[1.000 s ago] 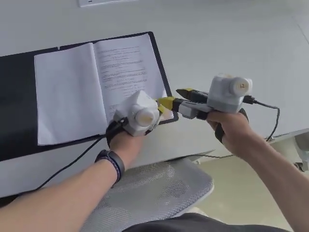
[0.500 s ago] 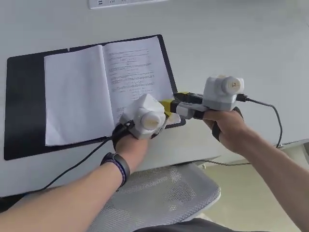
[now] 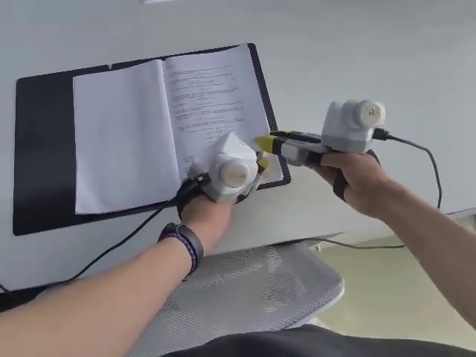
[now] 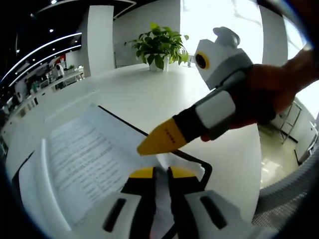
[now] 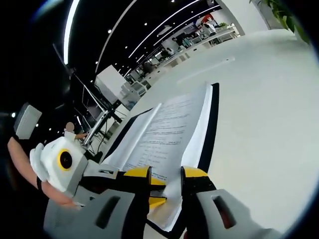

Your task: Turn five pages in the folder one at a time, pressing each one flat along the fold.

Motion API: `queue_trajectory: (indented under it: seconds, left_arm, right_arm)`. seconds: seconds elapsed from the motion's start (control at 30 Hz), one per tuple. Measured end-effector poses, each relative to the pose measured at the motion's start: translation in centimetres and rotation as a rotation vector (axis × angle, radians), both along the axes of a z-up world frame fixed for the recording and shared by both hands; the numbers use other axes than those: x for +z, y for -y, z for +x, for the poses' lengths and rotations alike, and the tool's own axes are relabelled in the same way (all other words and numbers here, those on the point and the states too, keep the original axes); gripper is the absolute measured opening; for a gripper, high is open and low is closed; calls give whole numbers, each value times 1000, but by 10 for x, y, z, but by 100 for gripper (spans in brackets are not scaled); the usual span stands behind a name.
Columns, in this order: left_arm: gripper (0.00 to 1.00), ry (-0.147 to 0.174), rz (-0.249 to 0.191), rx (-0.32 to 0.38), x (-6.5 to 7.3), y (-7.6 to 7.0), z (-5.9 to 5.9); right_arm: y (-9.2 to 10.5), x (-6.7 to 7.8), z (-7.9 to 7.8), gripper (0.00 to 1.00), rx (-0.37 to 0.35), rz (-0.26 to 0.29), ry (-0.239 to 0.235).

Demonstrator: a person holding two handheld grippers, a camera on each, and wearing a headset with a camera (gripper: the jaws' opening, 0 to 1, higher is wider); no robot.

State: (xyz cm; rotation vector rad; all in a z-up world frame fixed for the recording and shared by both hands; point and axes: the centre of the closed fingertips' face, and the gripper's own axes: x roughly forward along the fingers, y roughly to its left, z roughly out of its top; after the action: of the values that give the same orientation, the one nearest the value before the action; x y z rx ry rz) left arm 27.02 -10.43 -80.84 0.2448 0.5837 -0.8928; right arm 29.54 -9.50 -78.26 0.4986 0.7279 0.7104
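Your folder (image 3: 30,149) lies open and flat on the white table (image 3: 372,59), with its black cover showing around the sheets. The left-hand page (image 3: 119,141) is blank. The printed page (image 3: 216,104) on the right carries lines of type, too small to read in any view.

Your left gripper (image 4: 162,174) sits at that printed page's lower right corner. Its yellow jaws are drawn close with a strip of the paper caught between them, so you are pinching the corner. Your right gripper (image 5: 167,175) comes in from the right, just beside the left one, with its tip over the page's outer edge. Its jaws stand a little apart and the page's edge shows in the gap; whether they touch the paper cannot be told.

Compared with half a second ago, the same spread lies open and both grippers are at the same corner, though the right tip sits slightly further up the edge. The folder's shift in the head view is your head moving.

A potted plant (image 4: 159,42) stands at the table's far side, and a mesh chair seat (image 3: 253,290) is below your arms.
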Motion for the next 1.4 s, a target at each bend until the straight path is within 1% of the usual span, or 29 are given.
queue_trajectory:
  seconds: [0.07,0.13,0.2,0.27,0.37,0.4,0.47,0.53,0.57,0.6,0.63,0.67,0.73,0.8,0.87,1.0,1.03,1.07,1.1,1.13,1.17,1.23,1.33,1.4]
  left_arm:
    - [7,-6,-4,0,0,0,0]
    - [7,-11,-11,1,0,0,0]
    - [7,-15,-13,0,0,0,0]
    - [7,-18,-13,-4,0,0,0]
    - [8,-38,-27,1,0,0,1]
    - [8,-55,-37,7,1,0,1]
    - [9,-79,-47,11,2,0,0]
    - [10,-88,-44,8,3,0,-1]
    - [12,-103,-48,10,3,0,-2]
    - [14,-144,-64,17,4,1,-6]
    - [17,-152,-65,10,5,0,-7]
    - [21,-143,-61,9,5,-1,-6]
    - [26,-143,-56,4,7,-5,-10]
    - [27,-147,-47,5,7,-11,-12]
    - [30,-148,-41,7,12,-18,-14]
    - [33,-140,-49,17,22,-29,-14]
    - [35,-138,-51,20,22,-31,-12]
    - [36,-137,-63,24,25,-34,-11]
    - [39,-140,-81,26,28,-35,-11]
    - [44,-139,-86,25,30,-36,-12]
    - [47,-137,-83,17,32,-38,-13]
    - [47,-117,-59,-6,35,-44,-16]
    - [48,-113,-57,-3,38,-52,-17]
    - [48,-103,-53,1,40,-59,-17]
  right_arm:
    - [2,-1,3,15,-2,1,-5]
    - [3,-3,5,9,1,-11,-5]
    - [3,-4,5,7,3,-16,-10]
    - [3,-5,5,3,-1,-33,-12]
    - [4,-6,5,2,-8,-37,-21]
    - [4,-5,5,2,-12,-32,-22]
    - [6,-5,5,1,-25,-32,-28]
    - [6,-4,4,1,-32,-23,-31]
    - [6,-4,4,1,-39,-21,-35]
    - [7,-4,4,0,-45,-25,-38]
    - [8,-4,4,0,-47,-20,-41]
    - [7,-3,4,0,-50,-14,-41]
    - [7,-2,3,0,-54,-12,-40]
    - [8,-1,2,0,-58,-11,-39]
    - [8,2,2,0,-64,-7,-38]
    - [11,6,3,0,-75,0,-40]
    - [11,7,3,0,-75,2,-38]
    - [10,9,3,0,-76,4,-36]
    - [10,10,3,0,-76,6,-33]
    - [9,13,2,0,-75,6,-31]
    - [8,14,2,0,-75,5,-30]
    - [8,15,2,0,-79,6,-30]
    - [8,18,1,0,-86,13,-26]
    - [8,19,1,0,-88,15,-25]
